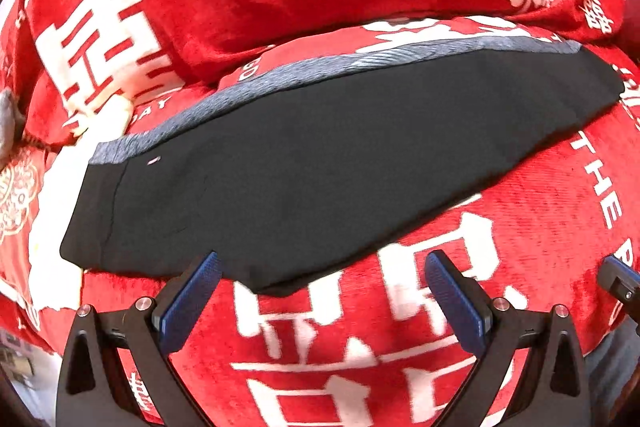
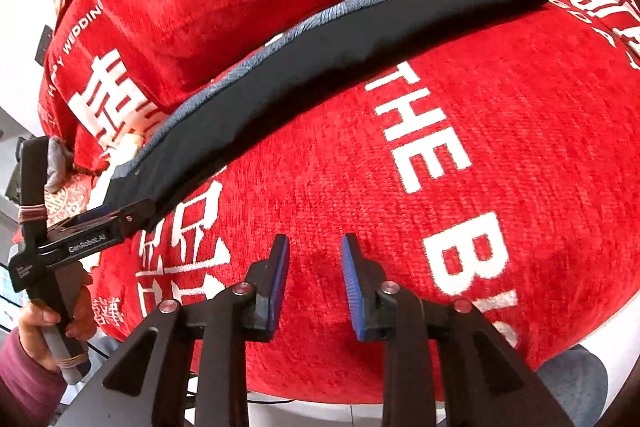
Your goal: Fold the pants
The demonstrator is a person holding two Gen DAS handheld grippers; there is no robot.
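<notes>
Left tool open at pants near edge.

The red blanket carries white lettering: just ahead of the right gripper and to its right runs "THE BI", cut off at the blanket's edge; far ahead to its left stands "Y WEDDIN". From the left gripper, "WEDDIN" stands far ahead-left, "THE BIGDAY" far ahead-right, and "THE" to the right. Large white double-happiness characters are scattered across the blanket. The left gripper's black body reads "GenRobot.AI"; smaller print below it is illegible.
</notes>
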